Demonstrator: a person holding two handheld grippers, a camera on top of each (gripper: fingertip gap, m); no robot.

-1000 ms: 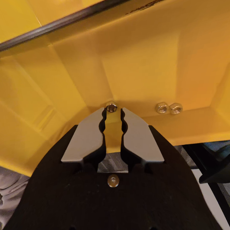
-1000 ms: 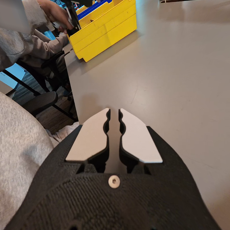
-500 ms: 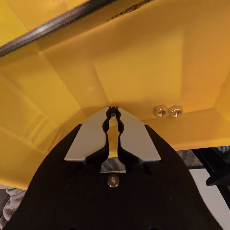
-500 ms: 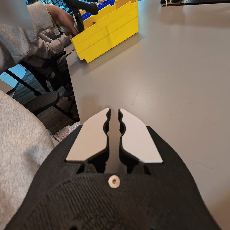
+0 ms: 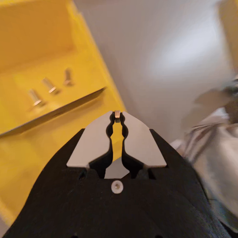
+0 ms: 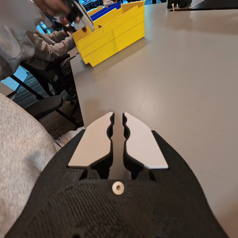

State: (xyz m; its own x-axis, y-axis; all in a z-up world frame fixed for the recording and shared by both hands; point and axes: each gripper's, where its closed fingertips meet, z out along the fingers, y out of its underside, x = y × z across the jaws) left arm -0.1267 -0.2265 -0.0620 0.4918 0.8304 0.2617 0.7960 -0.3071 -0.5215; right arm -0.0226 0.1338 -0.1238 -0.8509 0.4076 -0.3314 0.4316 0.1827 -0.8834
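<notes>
Grey table (image 6: 180, 83) spreads bare ahead of the right gripper (image 6: 118, 113), its fingers slightly parted and holding nothing; the left gripper (image 5: 117, 112), a second ago deep inside the yellow bin (image 5: 79, 72), is now raised over the bin's edge, pinching one small metal nut (image 5: 117, 115) at its tips; three bolts (image 5: 50, 86) (blurred) lie in a compartment beyond a dark divider (image 5: 54, 112).
</notes>
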